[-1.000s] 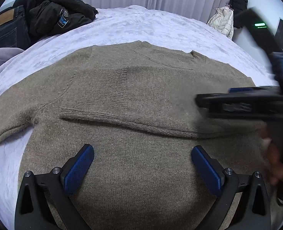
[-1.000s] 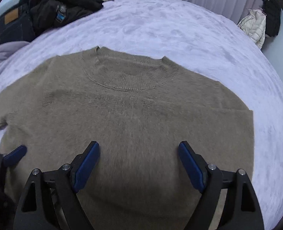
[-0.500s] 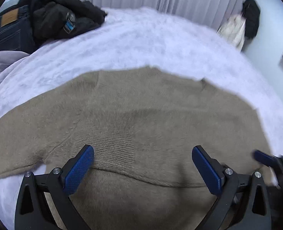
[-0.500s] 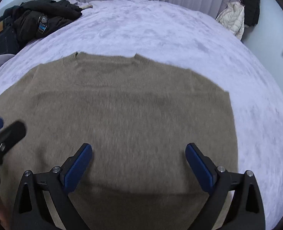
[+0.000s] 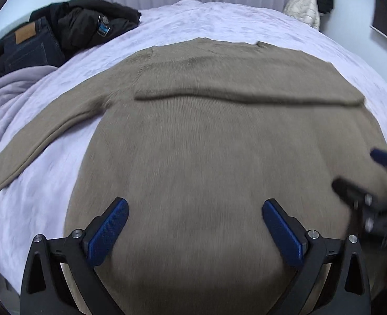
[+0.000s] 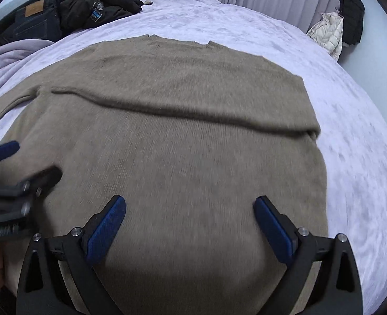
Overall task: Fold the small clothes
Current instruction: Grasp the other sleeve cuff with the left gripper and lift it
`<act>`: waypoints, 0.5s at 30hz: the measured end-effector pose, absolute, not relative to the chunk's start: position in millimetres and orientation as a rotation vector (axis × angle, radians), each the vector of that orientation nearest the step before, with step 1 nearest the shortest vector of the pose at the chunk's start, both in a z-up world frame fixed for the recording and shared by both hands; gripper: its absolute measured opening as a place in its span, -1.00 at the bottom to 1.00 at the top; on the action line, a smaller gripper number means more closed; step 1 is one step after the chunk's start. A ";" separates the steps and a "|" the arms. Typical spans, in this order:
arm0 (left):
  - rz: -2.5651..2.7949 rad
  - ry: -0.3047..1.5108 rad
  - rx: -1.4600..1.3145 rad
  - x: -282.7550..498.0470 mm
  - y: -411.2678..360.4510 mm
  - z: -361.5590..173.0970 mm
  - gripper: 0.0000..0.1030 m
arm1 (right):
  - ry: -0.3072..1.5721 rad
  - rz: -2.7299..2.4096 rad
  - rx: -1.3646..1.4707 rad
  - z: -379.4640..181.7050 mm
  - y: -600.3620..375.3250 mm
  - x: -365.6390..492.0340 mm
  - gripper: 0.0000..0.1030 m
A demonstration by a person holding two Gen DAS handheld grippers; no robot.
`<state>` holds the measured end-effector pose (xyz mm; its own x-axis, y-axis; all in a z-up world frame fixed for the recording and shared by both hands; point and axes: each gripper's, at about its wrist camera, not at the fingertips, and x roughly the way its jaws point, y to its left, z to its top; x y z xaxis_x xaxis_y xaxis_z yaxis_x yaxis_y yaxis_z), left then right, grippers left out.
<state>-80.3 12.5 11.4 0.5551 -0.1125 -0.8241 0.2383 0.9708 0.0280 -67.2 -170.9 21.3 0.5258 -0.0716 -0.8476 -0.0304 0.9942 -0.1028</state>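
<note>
Above sweater [image 5: 206, 157], both grippers tilt down, gaping.

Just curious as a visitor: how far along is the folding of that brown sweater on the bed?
Early. One sleeve is already folded across the brown sweater. Nothing is in hand: the left claw and right claw are open above it. The other sleeve is spread on the bed, and the body is unfolded.

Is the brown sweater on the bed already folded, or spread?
Partly folded: one sleeve lies across the sweater, the other sleeve is spread out.
</note>
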 end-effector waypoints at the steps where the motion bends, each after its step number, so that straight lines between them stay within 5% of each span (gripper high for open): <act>1: -0.224 0.952 0.148 -90.4 17.9 12.9 1.00 | 1.020 -0.016 -0.105 20.3 -171.3 -75.7 0.94; 9: 0.044 0.892 -0.167 -60.4 166.1 44.7 1.00 | 1.053 0.094 -0.161 32.7 -166.7 -104.5 0.94; 15: 0.313 0.890 -0.614 -25.0 318.8 14.5 0.99 | 0.854 0.062 -0.265 69.7 -139.1 -60.2 0.94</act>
